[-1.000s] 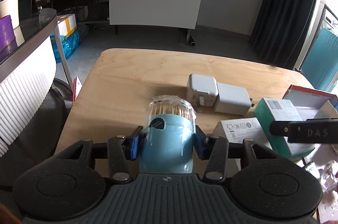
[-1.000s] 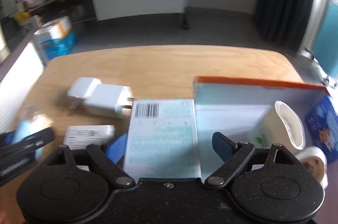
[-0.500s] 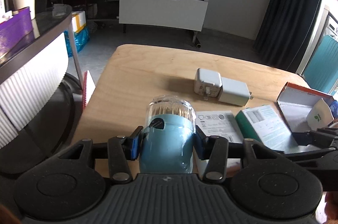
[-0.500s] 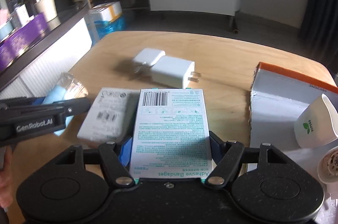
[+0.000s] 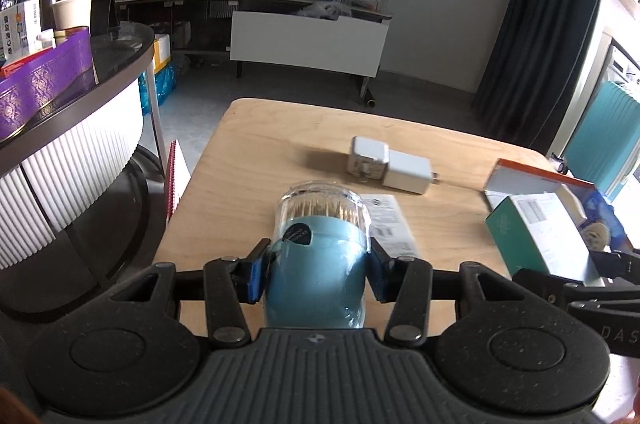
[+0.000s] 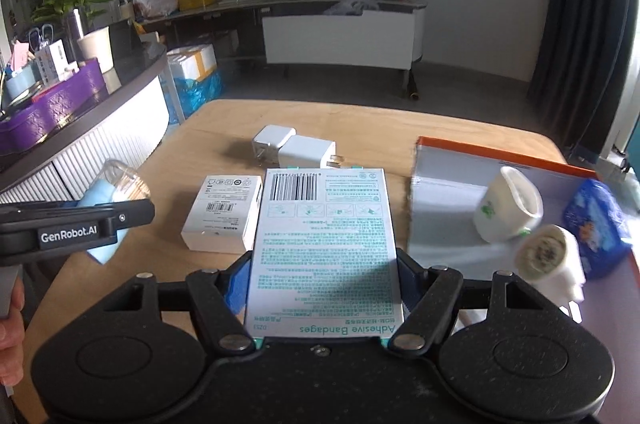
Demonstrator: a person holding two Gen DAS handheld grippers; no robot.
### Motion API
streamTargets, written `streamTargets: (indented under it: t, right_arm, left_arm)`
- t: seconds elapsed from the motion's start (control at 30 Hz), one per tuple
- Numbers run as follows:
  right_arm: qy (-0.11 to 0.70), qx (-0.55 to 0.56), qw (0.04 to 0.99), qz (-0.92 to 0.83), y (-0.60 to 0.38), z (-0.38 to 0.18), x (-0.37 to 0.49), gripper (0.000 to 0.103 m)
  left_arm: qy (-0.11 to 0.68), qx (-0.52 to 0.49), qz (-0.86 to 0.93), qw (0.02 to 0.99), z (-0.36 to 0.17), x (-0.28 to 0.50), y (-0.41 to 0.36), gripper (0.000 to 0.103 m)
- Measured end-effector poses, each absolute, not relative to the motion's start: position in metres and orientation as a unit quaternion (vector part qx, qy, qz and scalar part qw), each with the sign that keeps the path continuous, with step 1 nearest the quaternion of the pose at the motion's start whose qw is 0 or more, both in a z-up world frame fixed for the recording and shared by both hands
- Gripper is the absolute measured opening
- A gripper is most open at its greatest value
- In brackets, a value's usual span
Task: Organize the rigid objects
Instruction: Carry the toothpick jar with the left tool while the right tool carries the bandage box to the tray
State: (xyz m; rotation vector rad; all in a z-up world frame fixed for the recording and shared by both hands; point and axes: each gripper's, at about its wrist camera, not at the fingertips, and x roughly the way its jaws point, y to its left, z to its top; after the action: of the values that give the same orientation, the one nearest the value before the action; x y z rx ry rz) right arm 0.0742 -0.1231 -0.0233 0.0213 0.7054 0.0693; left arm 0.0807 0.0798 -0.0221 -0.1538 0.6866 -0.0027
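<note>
My left gripper [image 5: 317, 274] is shut on a light-blue jar [image 5: 320, 224] with a clear cap and wooden sticks inside, held above the near left part of the wooden table [image 5: 256, 151]. My right gripper [image 6: 323, 282] is shut on a white and teal adhesive bandage box [image 6: 324, 224], its blue pads pressed on both long sides, lifted off the table. In the right wrist view, the left gripper [image 6: 132, 214] and the jar [image 6: 120, 183] show at the left. In the left wrist view, the bandage box [image 5: 536, 232] shows at the right.
Two white chargers [image 6: 292, 149] lie together mid-table, and a small white box [image 6: 222, 216] lies nearer. At the right, an open cardboard box [image 6: 440, 207] with an orange rim holds a white cup [image 6: 508, 207], a roll [image 6: 548, 252] and a blue packet [image 6: 596, 228]. A curved counter [image 5: 80, 127] stands left.
The right gripper closed on the bandage box and lifted it off the table. Both hands drew back and rose, so the table objects look farther away. The left keeps the jar.
</note>
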Motion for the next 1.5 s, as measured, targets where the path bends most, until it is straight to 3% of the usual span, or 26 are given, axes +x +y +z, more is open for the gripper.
streamTargets:
  t: [0.37,1.5]
  right_arm:
    - [0.300,0.031,0.953,-0.023,-0.174,0.008,0.020,0.084]
    - [0.269,0.053,0.959,-0.066,-0.213,0.012,-0.071,0.084]
  left_arm:
    - [0.313,-0.080,-0.019,0.946,-0.001,0.047,0.055,0.048]
    - [0.304,-0.036,-0.108,0.946,0.011,-0.001,-0.038,0.049]
